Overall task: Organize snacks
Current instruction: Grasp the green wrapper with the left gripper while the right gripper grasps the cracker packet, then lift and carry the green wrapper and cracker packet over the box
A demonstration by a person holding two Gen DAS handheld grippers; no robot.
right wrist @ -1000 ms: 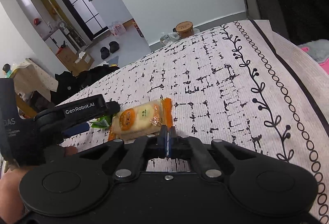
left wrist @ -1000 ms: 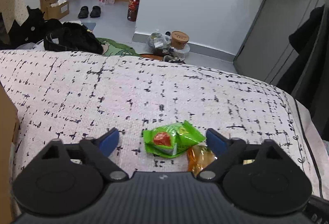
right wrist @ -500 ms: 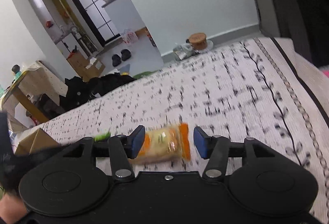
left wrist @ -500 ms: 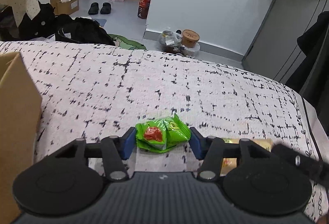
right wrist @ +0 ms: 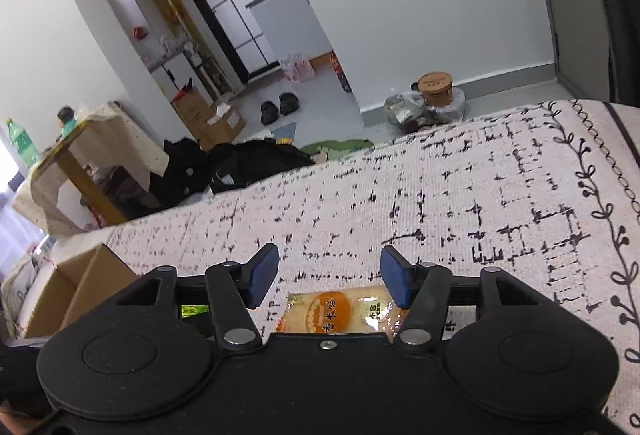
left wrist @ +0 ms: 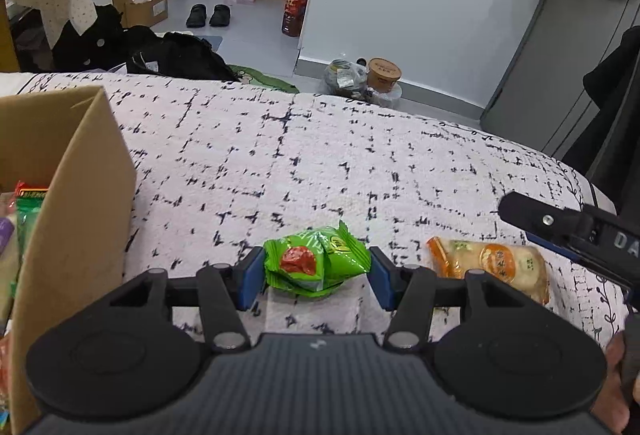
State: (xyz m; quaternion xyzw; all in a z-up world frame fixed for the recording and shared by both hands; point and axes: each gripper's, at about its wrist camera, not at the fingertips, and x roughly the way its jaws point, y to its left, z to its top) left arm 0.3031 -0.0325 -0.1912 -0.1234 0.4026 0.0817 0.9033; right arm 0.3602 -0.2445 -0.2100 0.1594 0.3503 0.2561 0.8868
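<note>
The green snack packet (left wrist: 316, 262) sits on the bed, near the edge closest to the person, between the two blue pads of the left gripper (left wrist: 316, 277). The jaws are about half open and their pads touch both sides of the packet, so they look closed on it. I think the packet is light, puffy and crinkly. It will squash if pinched hard, and the shiny wrapper may slip, so holding it across its fat middle seems best.

Just beside it, toward the bed's right edge, lies the orange rice cracker packet (left wrist: 494, 267). It looks flat, light and easy to crack. The right gripper (right wrist: 329, 277) hangs above it with its jaws opening. The cracker packet shows lower down between the arms, and the pads do not touch it. A soft pinch across its short sides should work.

The cardboard box (left wrist: 72, 195) stands on the bed's left side with other snacks inside. The bed cover (left wrist: 320, 155) is white with black marks.
</note>
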